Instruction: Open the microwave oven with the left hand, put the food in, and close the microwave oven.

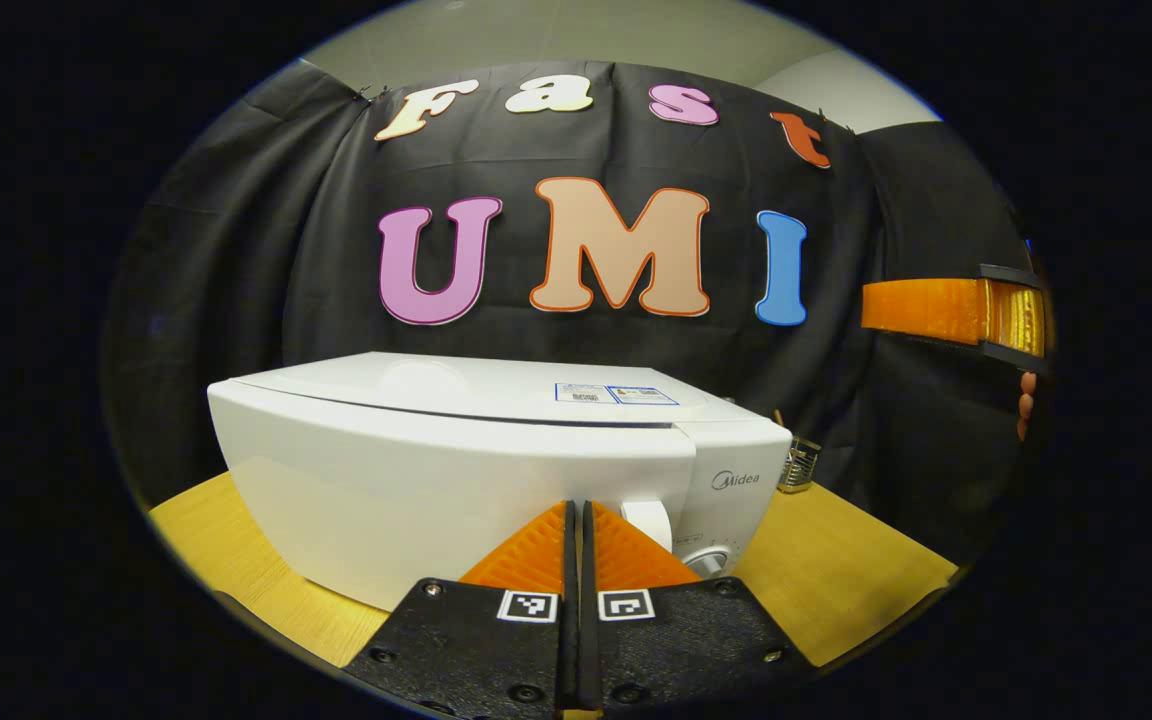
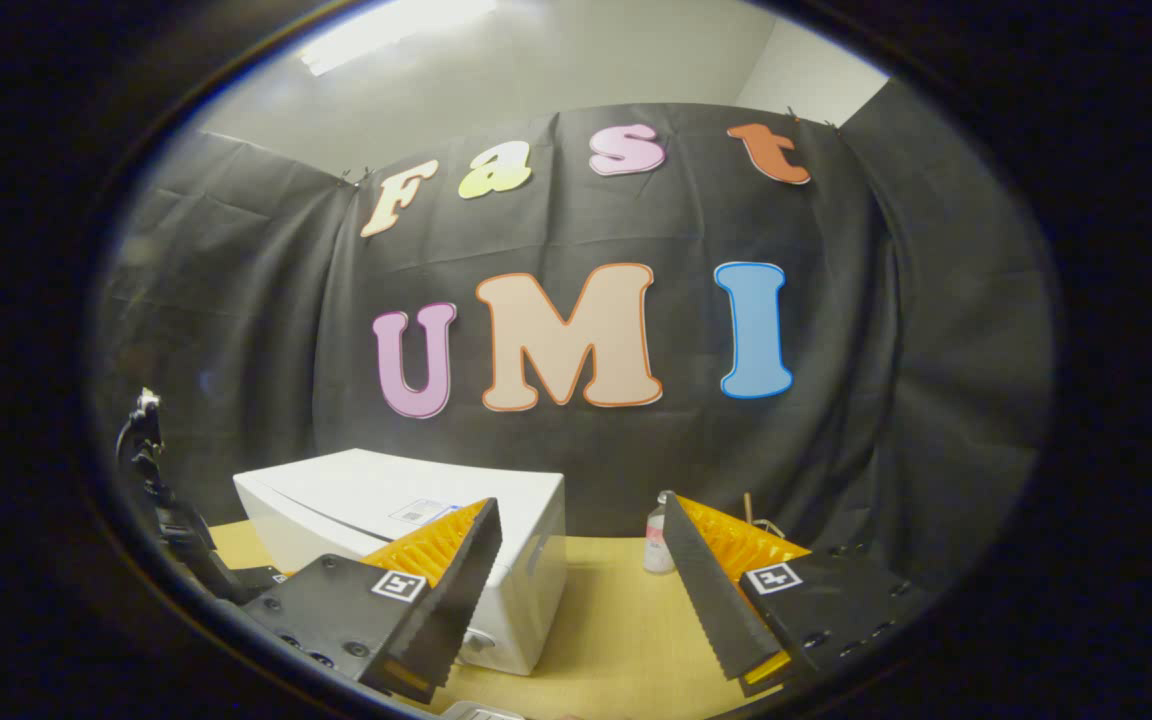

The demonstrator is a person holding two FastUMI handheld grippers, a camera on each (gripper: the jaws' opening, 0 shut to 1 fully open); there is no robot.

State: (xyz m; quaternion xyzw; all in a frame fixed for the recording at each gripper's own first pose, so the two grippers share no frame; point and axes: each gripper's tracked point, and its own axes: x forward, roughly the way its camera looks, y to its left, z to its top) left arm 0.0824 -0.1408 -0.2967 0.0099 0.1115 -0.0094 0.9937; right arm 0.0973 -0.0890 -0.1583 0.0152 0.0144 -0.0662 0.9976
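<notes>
The white microwave (image 1: 456, 470) stands on the wooden table (image 1: 836, 570) with its door closed. Its control panel with a dial (image 1: 711, 560) is on its right side. My left gripper (image 1: 576, 510) is shut with nothing between its fingers, its tips close in front of the door's right edge. In the right gripper view the microwave (image 2: 386, 505) sits lower left. My right gripper (image 2: 581, 545) stands open and empty above the table (image 2: 606, 620), to the right of the oven. The right gripper (image 1: 956, 310) also appears at the far right of the left gripper view, held by a hand (image 1: 1026, 400).
A small metal holder with a stick in it (image 1: 798, 465) stands behind the microwave's right corner. Near it is a small bottle (image 2: 654, 545). A dark device (image 2: 151, 470) rises at the left edge of the right gripper view. Black cloth walls close the back and sides.
</notes>
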